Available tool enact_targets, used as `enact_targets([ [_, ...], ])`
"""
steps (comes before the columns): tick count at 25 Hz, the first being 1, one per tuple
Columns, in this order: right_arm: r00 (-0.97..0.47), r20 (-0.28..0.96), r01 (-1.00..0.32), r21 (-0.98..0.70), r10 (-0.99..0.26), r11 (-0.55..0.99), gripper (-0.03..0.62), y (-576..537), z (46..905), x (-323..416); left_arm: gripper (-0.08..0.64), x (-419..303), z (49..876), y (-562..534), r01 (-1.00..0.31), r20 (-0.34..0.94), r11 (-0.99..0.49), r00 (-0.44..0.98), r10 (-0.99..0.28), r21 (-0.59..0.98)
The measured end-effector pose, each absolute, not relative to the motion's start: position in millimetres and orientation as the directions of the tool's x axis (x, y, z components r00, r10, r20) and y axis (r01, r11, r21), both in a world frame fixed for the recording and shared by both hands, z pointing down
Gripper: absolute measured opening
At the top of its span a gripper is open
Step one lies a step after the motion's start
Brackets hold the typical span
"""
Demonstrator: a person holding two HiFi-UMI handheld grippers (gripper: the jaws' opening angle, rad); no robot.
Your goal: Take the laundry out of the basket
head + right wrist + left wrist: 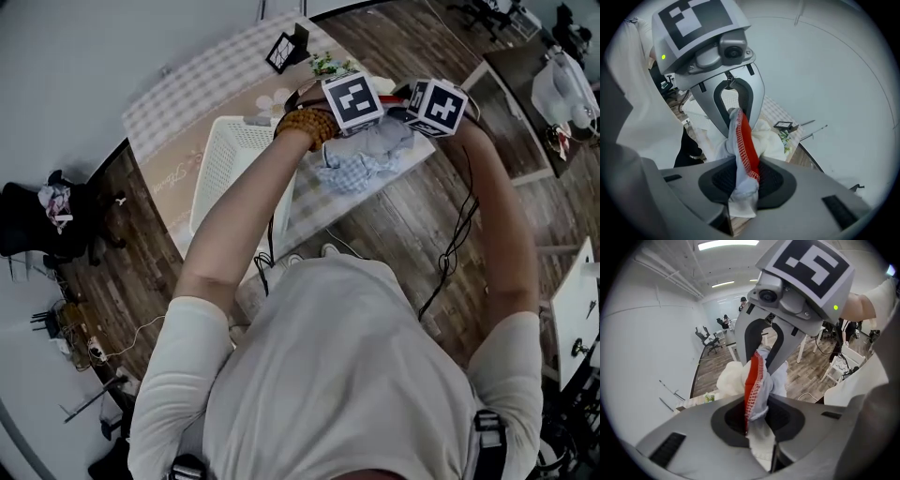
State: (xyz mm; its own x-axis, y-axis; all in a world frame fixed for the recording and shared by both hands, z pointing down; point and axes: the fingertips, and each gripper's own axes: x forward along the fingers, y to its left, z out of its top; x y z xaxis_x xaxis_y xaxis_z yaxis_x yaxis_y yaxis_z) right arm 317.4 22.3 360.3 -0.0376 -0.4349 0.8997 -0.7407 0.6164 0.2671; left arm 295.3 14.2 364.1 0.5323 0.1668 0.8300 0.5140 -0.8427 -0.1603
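One garment held outside the basket
Head view, upper centre: we hold the left gripper and right gripper side by side over it, right of the basket, likely to share the load; only the left gripper view shows its jaws pinching the red-trimmed hem; the right gripper view shows its own pinch there

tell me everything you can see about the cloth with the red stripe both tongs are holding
The cloth is soft white fabric with a red band whose edge shows a red-and-white stitch pattern. It is bunched and creased. The left tongs and right tongs are both shut on it, close together, a short stretch running between them and a loose white end poking past each pair. A cream bunch of fabric shows behind it.
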Motion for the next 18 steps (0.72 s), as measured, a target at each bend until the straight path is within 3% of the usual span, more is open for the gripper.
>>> enact_targets([
  [8, -0.045, 0.9, -0.762, 0.249, -0.433, 0.597, 0.104, 29.1, 373.7, 326.2, 0.083, 305.8, 372.0, 29.9, 0.552, 0.823, -0.824, 0.523, 0.223, -0.127],
  [11, -0.061, 0.907, -0.762, 0.228, -0.417, 0.606, 0.106, 25.2, 393.1, 327.9, 0.083, 322.9, 381.5, 17.3, 0.537, 0.802, -0.818, 0.573, 0.172, -0.208],
  [18, -0.131, 0.926, -0.774, 0.128, -0.354, 0.62, 0.106, 16.3, 472.1, 332.6, 0.083, 314.5, 475.1, 13.0, 0.515, 0.889, -0.856, 0.414, 0.195, -0.052],
])
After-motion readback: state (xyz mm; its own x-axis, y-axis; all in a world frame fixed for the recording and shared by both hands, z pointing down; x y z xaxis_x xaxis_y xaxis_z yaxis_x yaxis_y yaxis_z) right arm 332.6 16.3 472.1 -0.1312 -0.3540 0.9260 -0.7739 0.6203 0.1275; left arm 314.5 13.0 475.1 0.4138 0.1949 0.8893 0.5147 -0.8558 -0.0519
